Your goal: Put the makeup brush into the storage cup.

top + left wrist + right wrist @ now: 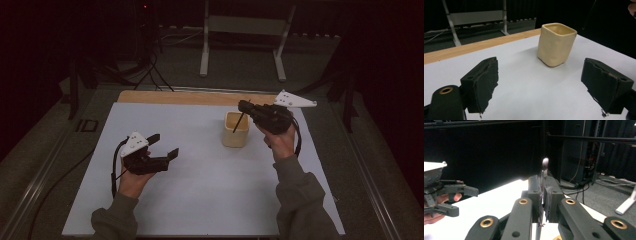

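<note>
Right gripper [243,106] is clamped on a thin dark stick [238,122] over the cream cup [235,130]; left gripper [165,146] hovers with its jaws wide apart, holding nothing.

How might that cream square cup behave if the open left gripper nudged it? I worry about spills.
The cream cup looks thick-walled and squat on the white table, so it would probably slide rather than tip. Its glazed-looking sides may be slippery between the pads. It is likely brittle if dropped.
</note>
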Demonstrator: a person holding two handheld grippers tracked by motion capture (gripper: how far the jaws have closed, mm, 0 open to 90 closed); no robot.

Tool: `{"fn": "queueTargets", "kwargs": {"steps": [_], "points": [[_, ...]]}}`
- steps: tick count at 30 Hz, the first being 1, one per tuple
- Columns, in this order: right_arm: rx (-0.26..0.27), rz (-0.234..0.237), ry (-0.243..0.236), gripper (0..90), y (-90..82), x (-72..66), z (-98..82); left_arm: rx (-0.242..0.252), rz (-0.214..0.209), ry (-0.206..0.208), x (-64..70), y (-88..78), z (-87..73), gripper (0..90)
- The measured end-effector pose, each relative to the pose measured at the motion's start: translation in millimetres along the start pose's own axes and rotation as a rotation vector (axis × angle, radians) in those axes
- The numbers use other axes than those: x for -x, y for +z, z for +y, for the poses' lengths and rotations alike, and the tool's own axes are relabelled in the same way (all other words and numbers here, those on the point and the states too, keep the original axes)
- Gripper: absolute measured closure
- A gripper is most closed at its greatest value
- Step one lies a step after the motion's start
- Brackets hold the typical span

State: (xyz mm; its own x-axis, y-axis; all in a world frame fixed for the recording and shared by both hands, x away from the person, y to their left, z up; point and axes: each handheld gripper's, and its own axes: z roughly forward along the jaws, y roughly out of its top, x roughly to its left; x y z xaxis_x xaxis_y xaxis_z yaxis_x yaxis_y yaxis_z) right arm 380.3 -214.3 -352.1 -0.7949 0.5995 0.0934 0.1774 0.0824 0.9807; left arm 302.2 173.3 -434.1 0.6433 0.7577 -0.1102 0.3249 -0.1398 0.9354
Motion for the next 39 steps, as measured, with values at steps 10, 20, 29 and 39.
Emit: {"fn": "queueTargets", "kwargs": {"steps": [10,20,29,39], "points": [[-0.011,-0.071,0.009,84.3,-2.9,12.4,-2.3,-0.004,0.01,0.002,-2.4,-2.3,-0.8,15.5],[-0.02,-0.121,0.015,84.4,-3.7,19.9,-3.4,-0.005,0.016,0.001,-3.7,-2.7,-1.5,15.5],[-0.03,-0.162,0.013,84.4,-1.5,24.9,-4.0,-0.001,0.019,-0.003,-4.8,-3.4,-1.7,15.5],[-0.04,-0.193,0.026,84.4,3.1,30.0,-6.4,0.0,0.021,-0.005,-5.3,-3.5,-1.7,15.5]]}}
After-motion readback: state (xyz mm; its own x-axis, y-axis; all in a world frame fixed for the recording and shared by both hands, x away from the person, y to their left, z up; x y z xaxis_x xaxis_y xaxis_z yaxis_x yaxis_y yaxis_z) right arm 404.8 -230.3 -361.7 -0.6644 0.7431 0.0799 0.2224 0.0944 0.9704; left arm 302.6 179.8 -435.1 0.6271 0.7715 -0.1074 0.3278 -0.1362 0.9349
